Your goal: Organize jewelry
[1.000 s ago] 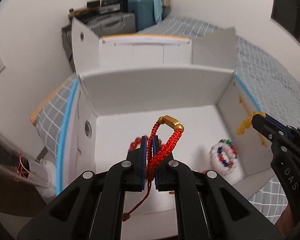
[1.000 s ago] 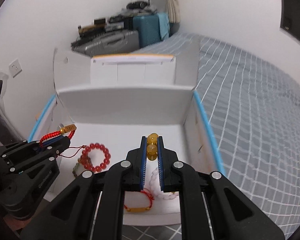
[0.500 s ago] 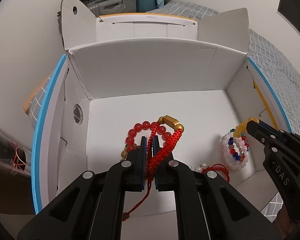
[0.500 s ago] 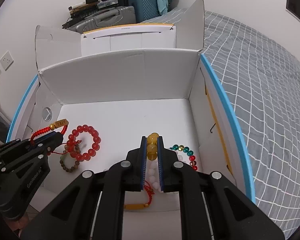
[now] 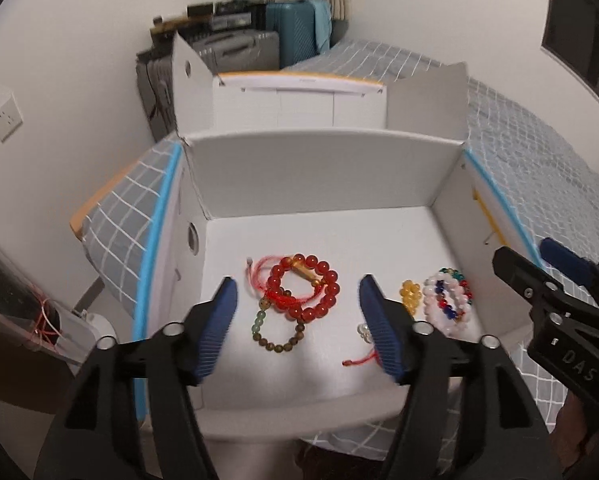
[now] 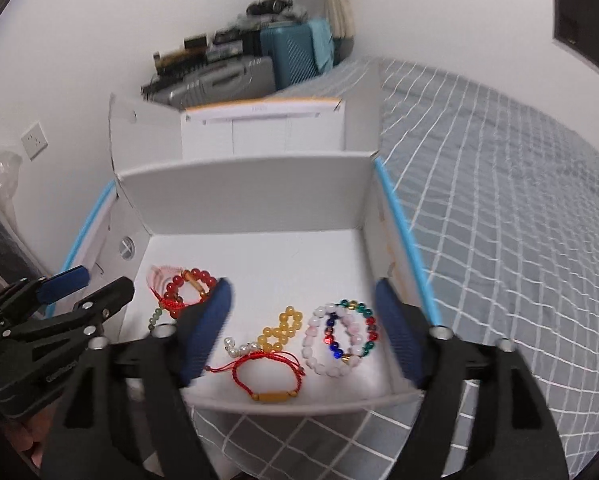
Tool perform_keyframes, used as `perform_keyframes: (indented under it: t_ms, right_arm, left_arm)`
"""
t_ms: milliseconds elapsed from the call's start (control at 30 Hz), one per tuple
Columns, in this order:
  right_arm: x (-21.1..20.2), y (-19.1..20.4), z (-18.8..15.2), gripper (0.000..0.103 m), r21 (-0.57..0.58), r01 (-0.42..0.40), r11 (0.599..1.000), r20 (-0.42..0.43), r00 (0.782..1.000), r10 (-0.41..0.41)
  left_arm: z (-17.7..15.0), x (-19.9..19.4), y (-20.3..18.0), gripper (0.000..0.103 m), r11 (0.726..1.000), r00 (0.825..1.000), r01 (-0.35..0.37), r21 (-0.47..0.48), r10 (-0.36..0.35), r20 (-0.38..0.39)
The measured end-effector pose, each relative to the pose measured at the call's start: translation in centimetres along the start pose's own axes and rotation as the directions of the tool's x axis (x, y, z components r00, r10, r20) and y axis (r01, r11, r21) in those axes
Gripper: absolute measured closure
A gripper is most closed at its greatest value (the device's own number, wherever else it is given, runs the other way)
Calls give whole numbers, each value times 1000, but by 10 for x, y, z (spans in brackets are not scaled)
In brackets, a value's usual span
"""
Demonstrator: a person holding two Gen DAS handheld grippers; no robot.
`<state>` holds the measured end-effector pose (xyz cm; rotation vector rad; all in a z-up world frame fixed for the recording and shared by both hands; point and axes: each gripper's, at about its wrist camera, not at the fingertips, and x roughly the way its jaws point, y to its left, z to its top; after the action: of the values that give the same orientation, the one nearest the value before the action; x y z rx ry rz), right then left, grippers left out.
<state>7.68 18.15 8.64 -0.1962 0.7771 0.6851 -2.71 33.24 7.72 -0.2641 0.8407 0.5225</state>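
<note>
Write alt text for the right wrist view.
An open hand-held gripper hangs above a white cardboard box on a grey checked bed, holding nothing. Inside lie a yellow bead bracelet, a red cord bracelet and a multicoloured bead bracelet.

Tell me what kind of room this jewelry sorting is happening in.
Most likely a bedroom, part used for storage. A white cardboard box sits on a bed with a grey checked cover, suitcases are stacked in the far corner, and a wall socket shows beside them.

red cord bracelet (image 5: 361, 358) partly hidden behind left tongs (image 5: 297, 322), pearl beads (image 5: 364, 330) half covered, pink tassel (image 6: 161, 276) blurred
</note>
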Motion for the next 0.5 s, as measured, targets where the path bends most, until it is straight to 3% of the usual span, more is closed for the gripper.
perform_keyframes:
  t_ms: [67,233,333,500]
  right_arm:
    - [-17,-4,-6,20,6,-2,1000,27,1000,1]
    - [-48,-10,-25,8,17,3,1000,73,997,-5]
    - [-59,-11,-43,8,11,7,1000,79,997,-8]
    - [-65,-6,-70,8,-9,11,1000,71,997,-10]
  left_arm:
    - [-5,-15,0,24,1000,999,-1,-7,1,33]
    - [-28,-46,2,7,1000,994,22,-22,-19,104]
    - [-47,-58,1,6,1000,989,-22,-13,24,148]
    - [-77,-67,1,6,1000,989,1,-6,0,149]
